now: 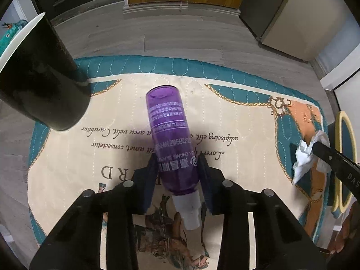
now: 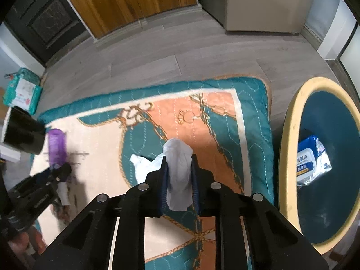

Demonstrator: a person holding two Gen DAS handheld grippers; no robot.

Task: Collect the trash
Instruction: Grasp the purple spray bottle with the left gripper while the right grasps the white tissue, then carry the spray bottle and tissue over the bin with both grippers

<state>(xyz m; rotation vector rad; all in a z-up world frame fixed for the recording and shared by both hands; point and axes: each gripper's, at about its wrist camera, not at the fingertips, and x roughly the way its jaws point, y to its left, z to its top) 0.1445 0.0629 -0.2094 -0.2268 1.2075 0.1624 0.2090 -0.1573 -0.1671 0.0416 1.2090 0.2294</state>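
My left gripper (image 1: 177,171) is shut on a purple plastic bottle (image 1: 171,135) near its white cap end and holds it above the patterned rug (image 1: 236,112). The bottle also shows in the right wrist view (image 2: 57,150), blurred. My right gripper (image 2: 180,168) is shut on a crumpled white tissue (image 2: 178,175) above the rug (image 2: 220,117). The tissue shows at the right edge of the left wrist view (image 1: 306,155). A dark blue trash bin with a yellow rim (image 2: 285,139) stands to the right of the rug and holds a wet-wipes pack (image 2: 312,159).
A black paper cup (image 1: 42,83) sits tilted at the rug's left edge. A green wipes pack (image 2: 22,90) lies on the grey wood floor at far left. A wooden door (image 2: 135,0) and a beige cabinet (image 2: 265,4) stand behind.
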